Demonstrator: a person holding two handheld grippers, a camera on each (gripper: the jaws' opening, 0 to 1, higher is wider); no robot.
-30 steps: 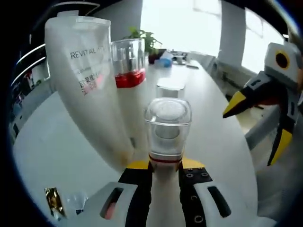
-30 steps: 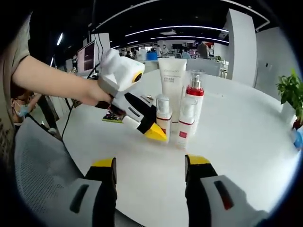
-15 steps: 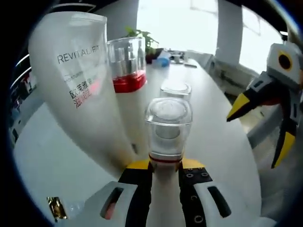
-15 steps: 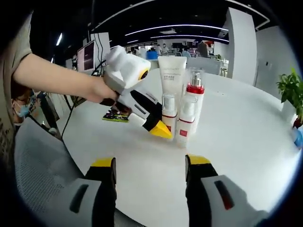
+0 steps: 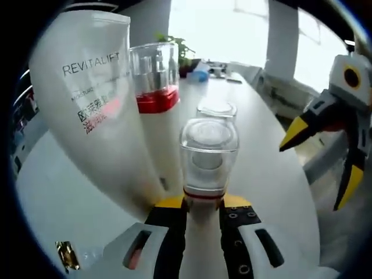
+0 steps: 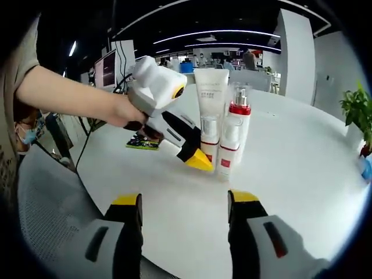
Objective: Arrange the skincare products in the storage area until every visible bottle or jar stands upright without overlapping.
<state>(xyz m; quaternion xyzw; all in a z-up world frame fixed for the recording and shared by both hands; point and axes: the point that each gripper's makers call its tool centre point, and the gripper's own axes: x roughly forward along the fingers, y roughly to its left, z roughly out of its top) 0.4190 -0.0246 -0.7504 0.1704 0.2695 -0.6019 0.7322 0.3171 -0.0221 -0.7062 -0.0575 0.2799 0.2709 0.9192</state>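
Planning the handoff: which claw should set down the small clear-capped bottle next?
Left. The left claw is already shut on the small bottle, beside the tube. The right claw hangs open, back from the group.

tube (image 6: 211, 93) behind 3 bottles (image 6: 228, 142) (touching), on table (image 6: 302, 168)

L gripper (image 6: 196, 157) slid small bottle (image 5: 208, 152) against tube (image 5: 96, 104).

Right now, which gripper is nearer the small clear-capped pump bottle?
Left. The left gripper has its jaws closed on the small clear-capped pump bottle, beside the Revitalift tube. The right gripper is open, held back from the bottles over bare table.
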